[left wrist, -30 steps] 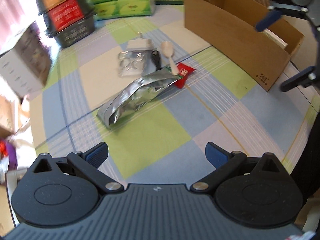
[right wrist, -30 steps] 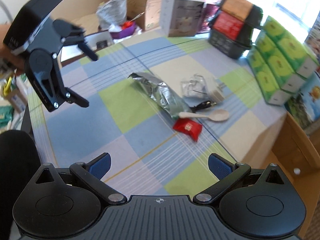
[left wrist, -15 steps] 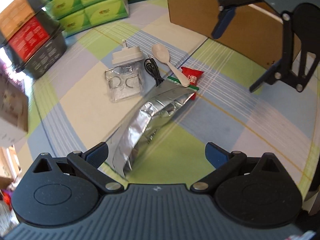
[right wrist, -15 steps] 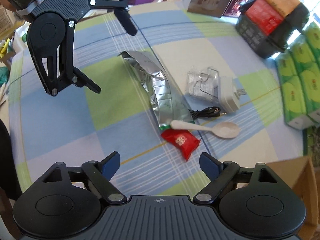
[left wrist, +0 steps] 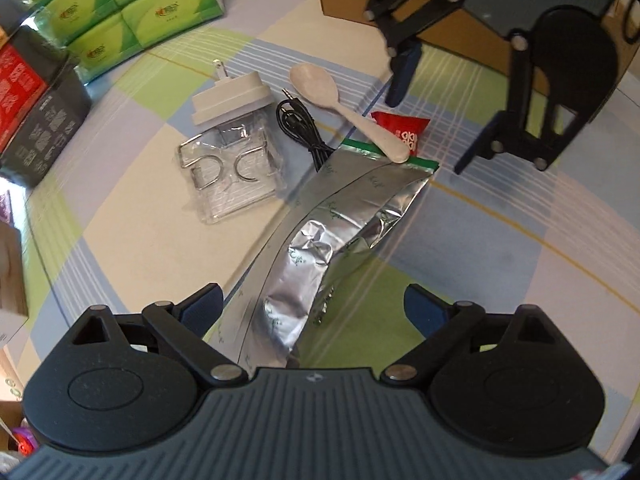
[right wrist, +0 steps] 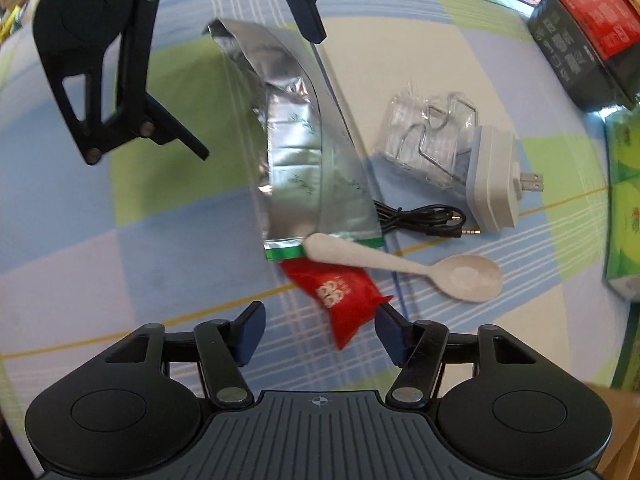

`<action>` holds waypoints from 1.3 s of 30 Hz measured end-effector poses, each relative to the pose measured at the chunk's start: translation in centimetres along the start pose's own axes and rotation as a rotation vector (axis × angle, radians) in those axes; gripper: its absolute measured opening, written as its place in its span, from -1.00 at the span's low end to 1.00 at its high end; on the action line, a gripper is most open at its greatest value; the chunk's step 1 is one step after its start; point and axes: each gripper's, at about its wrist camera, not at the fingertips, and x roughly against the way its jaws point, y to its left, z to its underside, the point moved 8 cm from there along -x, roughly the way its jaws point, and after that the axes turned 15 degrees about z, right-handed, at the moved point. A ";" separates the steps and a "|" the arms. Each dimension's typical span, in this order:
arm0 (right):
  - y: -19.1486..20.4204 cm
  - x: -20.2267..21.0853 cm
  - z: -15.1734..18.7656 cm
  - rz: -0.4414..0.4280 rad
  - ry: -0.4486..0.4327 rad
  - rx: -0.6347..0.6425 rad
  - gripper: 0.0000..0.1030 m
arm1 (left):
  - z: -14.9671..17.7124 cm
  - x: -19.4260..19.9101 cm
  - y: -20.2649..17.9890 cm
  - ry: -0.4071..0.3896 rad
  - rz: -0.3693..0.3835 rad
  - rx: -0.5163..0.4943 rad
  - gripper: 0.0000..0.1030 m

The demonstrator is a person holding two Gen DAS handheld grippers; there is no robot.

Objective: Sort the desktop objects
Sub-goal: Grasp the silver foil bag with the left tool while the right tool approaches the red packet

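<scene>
The red packet (right wrist: 340,294) lies just past the silver bag's (right wrist: 308,152) green end, right between the spread right tool (right wrist: 318,330) (the left tool (left wrist: 312,306), also spread, sits at the bag's far end).

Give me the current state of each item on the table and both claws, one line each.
Left claw: open, straddling the near end of the pouch.
Right claw: open, red packet's end between its fingers.
Foil pouch: lying flat, crumpled, green strip end under the spoon handle.
Spoon: bowl up, handle resting on pouch and packet.
Red packet: sealed, flat.
Black cable: loosely coiled, unplugged.
Charger: unplugged, prongs out.
Cardboard box: open top.
</scene>
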 end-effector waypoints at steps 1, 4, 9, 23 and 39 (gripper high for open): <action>-0.1 -0.3 -0.1 -0.004 0.000 0.007 0.15 | 0.0 -0.2 0.2 -0.001 0.004 -0.004 0.84; -0.4 -1.1 -0.3 0.002 -0.012 0.026 0.14 | -0.1 -0.6 0.5 -0.007 0.020 -0.009 0.84; -0.8 -1.5 -0.5 -0.006 -0.041 0.043 0.14 | -0.4 -1.2 0.8 -0.021 0.038 -0.018 0.76; -1.3 -1.9 -0.8 0.017 -0.094 0.118 0.37 | -1.8 -2.4 -0.1 -0.012 0.054 -0.069 0.75; -0.8 -1.6 -1.2 -0.094 -0.062 -0.043 -0.29 | -1.9 -2.8 -0.4 0.009 0.046 -0.052 0.24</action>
